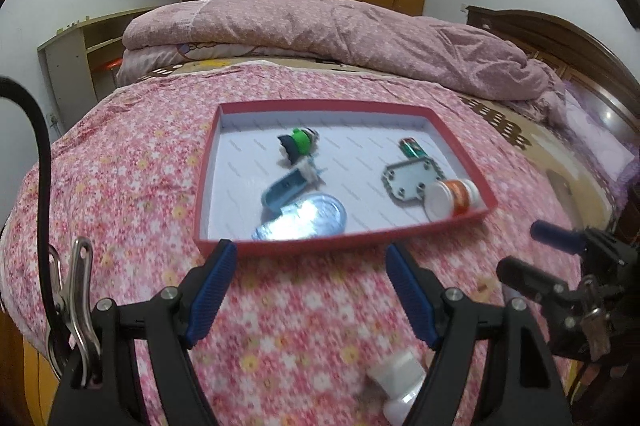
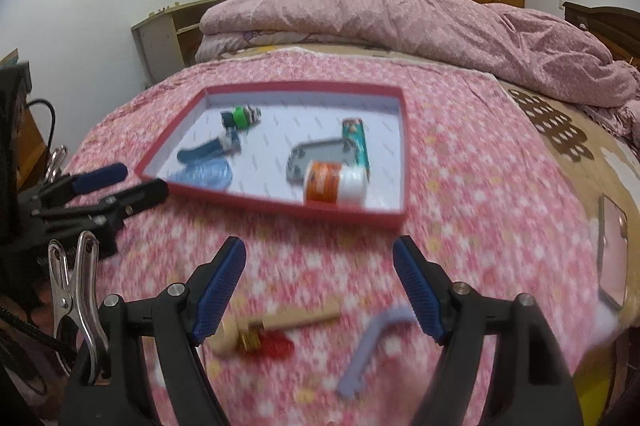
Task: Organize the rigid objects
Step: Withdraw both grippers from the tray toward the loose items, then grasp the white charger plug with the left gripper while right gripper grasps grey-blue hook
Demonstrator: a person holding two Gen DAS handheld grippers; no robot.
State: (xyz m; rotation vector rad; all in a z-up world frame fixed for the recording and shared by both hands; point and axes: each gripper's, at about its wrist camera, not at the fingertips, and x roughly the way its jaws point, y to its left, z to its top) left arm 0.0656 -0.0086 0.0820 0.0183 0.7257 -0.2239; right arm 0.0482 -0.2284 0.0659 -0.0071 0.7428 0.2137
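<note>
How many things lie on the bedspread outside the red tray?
3: a white tube in the left view, a wooden brush and a lilac bent piece in the right view. Others may be hidden.

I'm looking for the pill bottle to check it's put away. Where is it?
The pill bottle lies on its side in the red tray's near right corner, beside the grey plate; both views show it.

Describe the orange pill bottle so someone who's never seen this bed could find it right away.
On the pink floral bedspread sits a shallow red-rimmed box. In its near right corner the small orange plastic bottle with a white cap lies on its side beside a grey flat plate. Nothing else there is orange.
</note>
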